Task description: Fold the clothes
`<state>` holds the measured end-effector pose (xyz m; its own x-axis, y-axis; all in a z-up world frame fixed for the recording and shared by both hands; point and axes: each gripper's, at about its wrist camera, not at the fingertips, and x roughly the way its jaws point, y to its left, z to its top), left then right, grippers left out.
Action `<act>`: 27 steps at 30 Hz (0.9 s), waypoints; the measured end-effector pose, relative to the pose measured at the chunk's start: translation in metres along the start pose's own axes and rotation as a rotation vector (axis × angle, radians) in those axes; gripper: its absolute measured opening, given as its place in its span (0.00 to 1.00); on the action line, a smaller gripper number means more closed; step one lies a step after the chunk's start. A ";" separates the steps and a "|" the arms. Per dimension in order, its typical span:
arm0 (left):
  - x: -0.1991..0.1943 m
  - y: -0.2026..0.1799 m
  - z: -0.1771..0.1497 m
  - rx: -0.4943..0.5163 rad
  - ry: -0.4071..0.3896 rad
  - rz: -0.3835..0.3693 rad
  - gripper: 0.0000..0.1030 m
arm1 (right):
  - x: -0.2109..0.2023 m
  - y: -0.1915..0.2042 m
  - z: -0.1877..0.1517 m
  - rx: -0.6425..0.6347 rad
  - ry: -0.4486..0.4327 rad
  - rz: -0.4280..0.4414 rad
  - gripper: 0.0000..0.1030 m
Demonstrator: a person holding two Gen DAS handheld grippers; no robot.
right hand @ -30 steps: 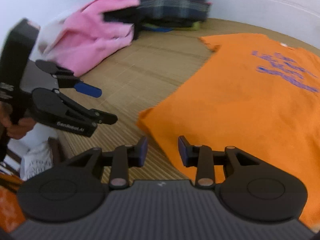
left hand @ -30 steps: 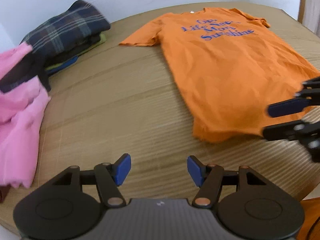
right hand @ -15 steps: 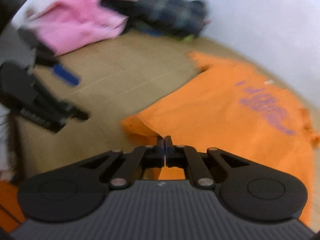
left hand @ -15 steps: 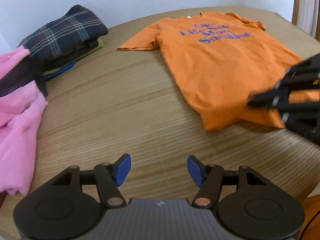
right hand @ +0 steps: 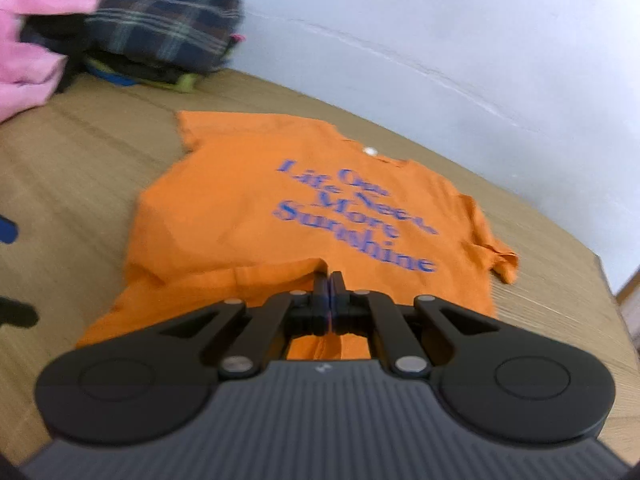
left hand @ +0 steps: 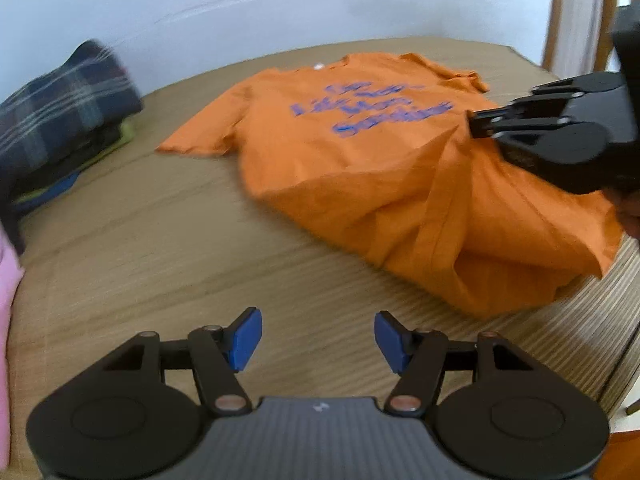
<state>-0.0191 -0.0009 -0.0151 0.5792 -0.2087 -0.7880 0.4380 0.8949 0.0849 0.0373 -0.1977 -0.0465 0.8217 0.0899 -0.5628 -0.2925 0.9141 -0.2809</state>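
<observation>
Since a second ago the right gripper (right hand: 329, 280) has clenched its jaws on the orange T-shirt (left hand: 360, 168) hem and dragged it up-frame over the desk (left hand: 160, 248) to fold, while the left gripper (left hand: 318, 338) hovers released, empty.

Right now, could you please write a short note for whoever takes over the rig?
Right gripper: shut on the hem of the orange T-shirt, lifting it over the shirt's lower half.
Left gripper: open, empty, over bare table.
The shirt lies print up; folded plaid stack and pink garment sit at the far side.
Done: hem gripped, first fold begun.
Left: lay the fold down, finish the shirt, fold the pink garment.
</observation>
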 end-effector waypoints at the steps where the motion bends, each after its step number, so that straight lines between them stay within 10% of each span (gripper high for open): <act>1: 0.000 -0.004 0.007 0.014 -0.019 -0.017 0.63 | 0.002 -0.005 0.000 0.022 -0.008 0.000 0.04; 8: 0.004 -0.021 0.057 0.094 -0.138 -0.168 0.64 | -0.003 -0.034 0.001 0.104 -0.134 0.139 0.04; 18: 0.039 -0.033 0.079 0.112 -0.111 -0.280 0.60 | -0.019 -0.048 0.011 0.051 -0.238 0.253 0.03; 20: 0.039 -0.035 0.080 0.101 -0.111 -0.248 0.57 | -0.027 -0.048 0.014 0.029 -0.255 0.269 0.03; 23: 0.036 -0.039 0.079 0.070 -0.085 -0.128 0.16 | -0.039 -0.044 0.018 -0.004 -0.276 0.302 0.04; 27: 0.011 -0.031 0.050 -0.072 -0.043 -0.006 0.07 | -0.060 -0.026 0.019 -0.054 -0.304 0.372 0.04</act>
<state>0.0085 -0.0503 0.0040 0.6066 -0.2297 -0.7611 0.3917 0.9194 0.0346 0.0051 -0.2191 0.0094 0.7600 0.5254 -0.3826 -0.6117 0.7771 -0.1481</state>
